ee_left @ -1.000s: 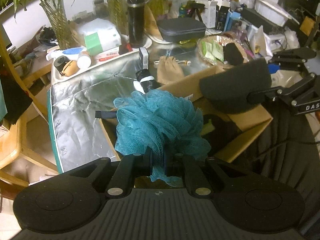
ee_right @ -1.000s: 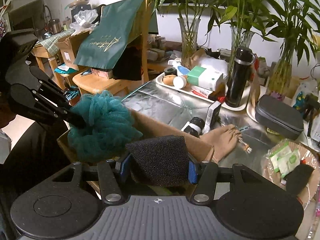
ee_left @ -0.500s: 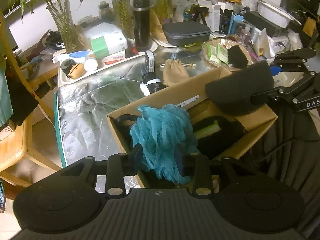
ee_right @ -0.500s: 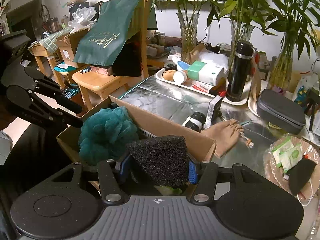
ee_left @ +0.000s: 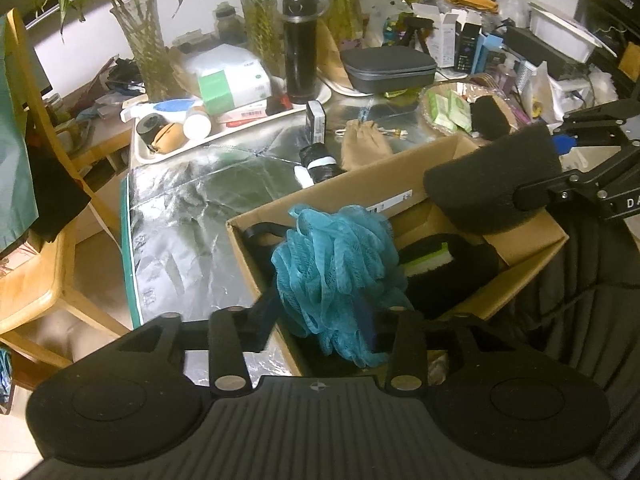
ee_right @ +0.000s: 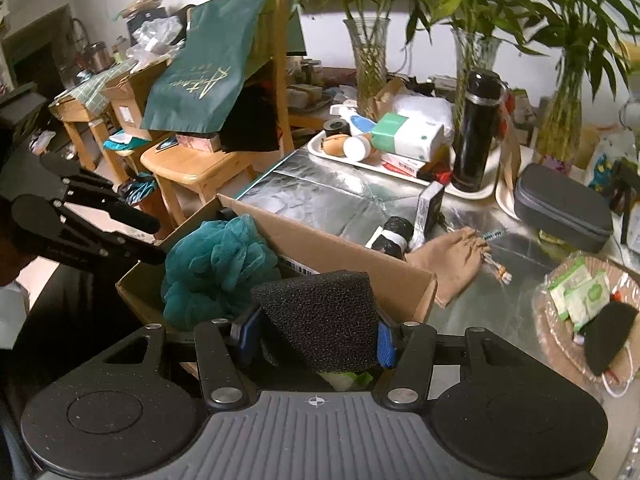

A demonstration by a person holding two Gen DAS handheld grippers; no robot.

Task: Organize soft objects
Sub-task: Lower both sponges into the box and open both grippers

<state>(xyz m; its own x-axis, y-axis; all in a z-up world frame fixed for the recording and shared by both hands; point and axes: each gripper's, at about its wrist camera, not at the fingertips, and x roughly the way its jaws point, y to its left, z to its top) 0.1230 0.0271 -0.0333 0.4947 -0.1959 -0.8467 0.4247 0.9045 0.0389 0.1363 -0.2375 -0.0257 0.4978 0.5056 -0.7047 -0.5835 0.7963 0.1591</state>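
Observation:
A teal mesh bath pouf [ee_left: 340,268] rests in the left part of an open cardboard box [ee_left: 400,204]. My left gripper [ee_left: 320,320] is open, its fingers spread to either side of the pouf at the box's near edge. In the right wrist view the pouf [ee_right: 216,268] lies loose in the box [ee_right: 348,256], apart from the left gripper's fingers [ee_right: 132,216]. My right gripper [ee_right: 316,340] is shut on a black foam sponge [ee_right: 320,320], held above the box's right side [ee_left: 492,180]. A black and green sponge [ee_left: 432,256] lies in the box.
The box stands on a foil-covered table [ee_left: 192,208]. Beyond it lie a tan pouch [ee_left: 364,148], a black roll [ee_left: 318,164], a white tray of bottles [ee_left: 192,128], a black flask [ee_left: 298,48], a grey case [ee_left: 390,68] and a basket with another black sponge [ee_left: 488,116]. A wooden chair [ee_right: 208,160] stands left.
My left gripper lowered the teal pouf into the box and opened, letting it go. My right gripper kept its hold on the black sponge and barely moved.

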